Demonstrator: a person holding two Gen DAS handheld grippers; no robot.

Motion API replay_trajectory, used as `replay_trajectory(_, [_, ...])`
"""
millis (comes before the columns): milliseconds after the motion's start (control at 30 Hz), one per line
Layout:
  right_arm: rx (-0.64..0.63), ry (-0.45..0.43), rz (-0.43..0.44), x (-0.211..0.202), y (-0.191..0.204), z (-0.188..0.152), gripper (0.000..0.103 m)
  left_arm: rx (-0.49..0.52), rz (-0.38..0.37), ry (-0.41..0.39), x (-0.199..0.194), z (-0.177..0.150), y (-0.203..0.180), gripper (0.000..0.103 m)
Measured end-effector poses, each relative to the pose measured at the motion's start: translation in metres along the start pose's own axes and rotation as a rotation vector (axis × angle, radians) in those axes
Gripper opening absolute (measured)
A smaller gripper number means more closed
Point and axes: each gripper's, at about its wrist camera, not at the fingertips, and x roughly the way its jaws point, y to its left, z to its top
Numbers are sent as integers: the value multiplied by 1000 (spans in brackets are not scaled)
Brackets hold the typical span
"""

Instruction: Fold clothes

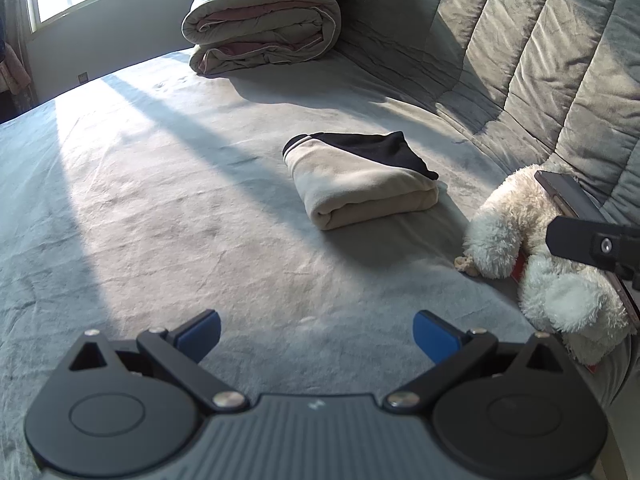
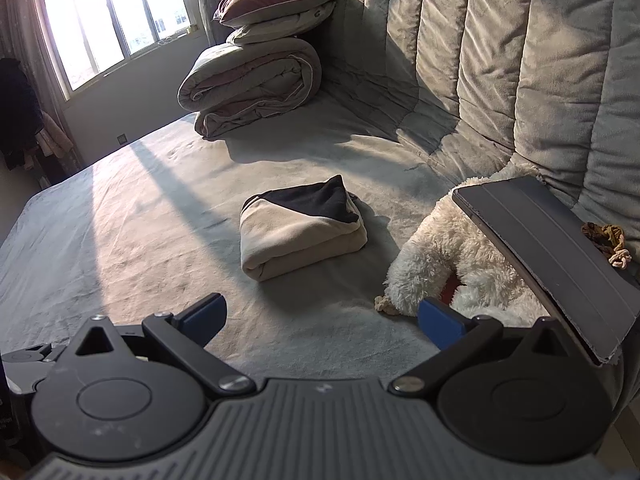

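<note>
Two open grippers [image 1: 316, 336] [image 2: 322, 322], one folded garment [image 1: 360, 184].

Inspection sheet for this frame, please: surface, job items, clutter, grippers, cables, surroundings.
Surface: grey bed cover, part sunlit.
Job's things: beige and black garment lies folded mid-bed.
Clutter: white plush toy with dark tablet case on it; rolled duvet, pillows stacked on top.
Grippers: left gripper and right gripper with jaws apart, both empty.
Cables: nothing seen.
Surroundings: window, padded headboard.
</note>
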Motion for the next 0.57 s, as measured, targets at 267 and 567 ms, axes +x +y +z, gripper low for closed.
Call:
replay_trajectory(267, [-2, -7, 9, 0, 8, 2, 103, 0, 4, 4, -4, -2, 4, 102])
replay_trajectory(567, [-19, -6, 28, 2, 23, 2, 103, -11, 1, -12, -11, -3, 16, 102])
